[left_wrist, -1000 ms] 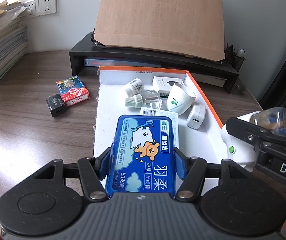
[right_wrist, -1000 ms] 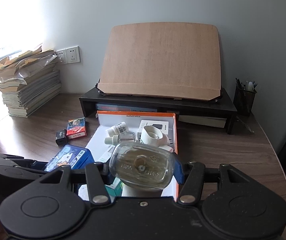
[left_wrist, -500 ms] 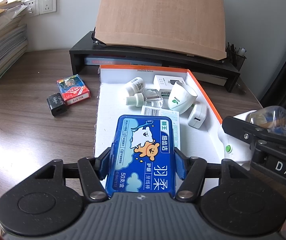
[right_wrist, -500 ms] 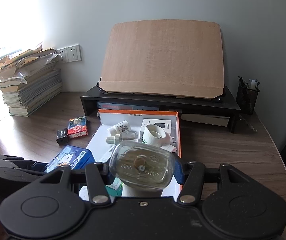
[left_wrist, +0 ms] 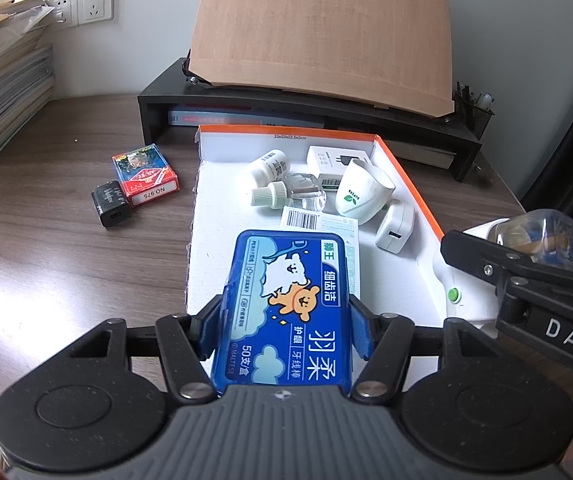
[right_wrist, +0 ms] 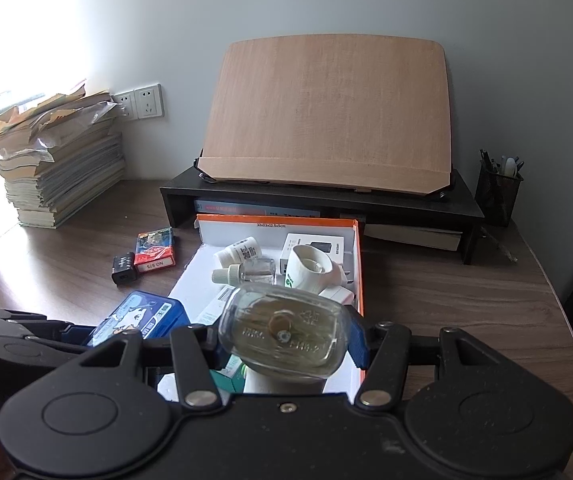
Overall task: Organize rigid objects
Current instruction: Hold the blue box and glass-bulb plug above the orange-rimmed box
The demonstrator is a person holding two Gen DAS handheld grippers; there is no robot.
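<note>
Above the near end of the orange-rimmed box [left_wrist: 406, 172], the left gripper [left_wrist: 286, 328] pinched a blue floss-pick case [left_wrist: 286, 304] between its pads, while the right gripper [right_wrist: 282, 344] clamped a clear bottle [right_wrist: 282, 330] over the box's near right corner. Already lying in the box were a white pill bottle [left_wrist: 270, 164], a dropper bottle [left_wrist: 286, 196], a white cup [left_wrist: 362, 194], a white charger [left_wrist: 396, 230] and a small white carton [left_wrist: 338, 158], crowded toward the far right. Outside, on the desk [left_wrist: 46, 264] to the left, a card pack [left_wrist: 144, 174] and a black adapter [left_wrist: 110, 204] remained, touching each other; the task appeared roughly half done. Open floor lay along the box's left side and near end. The monitor riser [left_wrist: 306, 114] bounded the far edge, and the two grippers stood close together.
</note>
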